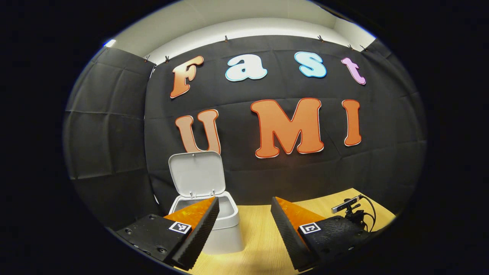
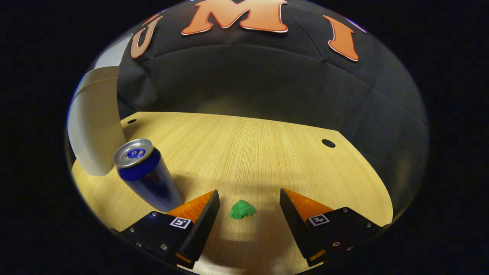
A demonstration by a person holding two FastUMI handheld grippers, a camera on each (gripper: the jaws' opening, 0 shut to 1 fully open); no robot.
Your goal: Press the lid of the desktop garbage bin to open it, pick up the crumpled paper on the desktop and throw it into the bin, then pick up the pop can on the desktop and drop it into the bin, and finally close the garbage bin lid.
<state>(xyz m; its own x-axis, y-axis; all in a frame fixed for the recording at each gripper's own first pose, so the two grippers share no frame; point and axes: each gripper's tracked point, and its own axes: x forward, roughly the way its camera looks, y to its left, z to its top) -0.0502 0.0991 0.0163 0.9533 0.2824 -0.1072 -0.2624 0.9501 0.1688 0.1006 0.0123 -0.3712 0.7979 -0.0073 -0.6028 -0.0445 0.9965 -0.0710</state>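
Already the white plastic desktop bin stands with its rounded lid tipped up and back against the booth wall, so the step in hand looks to be taking the small green crumpled paper. In the right gripper view, the right gripper has its jaws spread wide and empty, and the paper lies on the pale wooden desktop between them, a little nearer the left finger. The blue pop can with a silver top stands upright just left of that finger, very near it, with the bin's white side farther left. To do this well, I would bring the jaws straight down until the tips meet the wood, centre the wad, then close slowly, keeping the left finger from nudging the can. In the left gripper view, the left gripper is likewise wide open, holding nothing, with the bin just behind its left finger.
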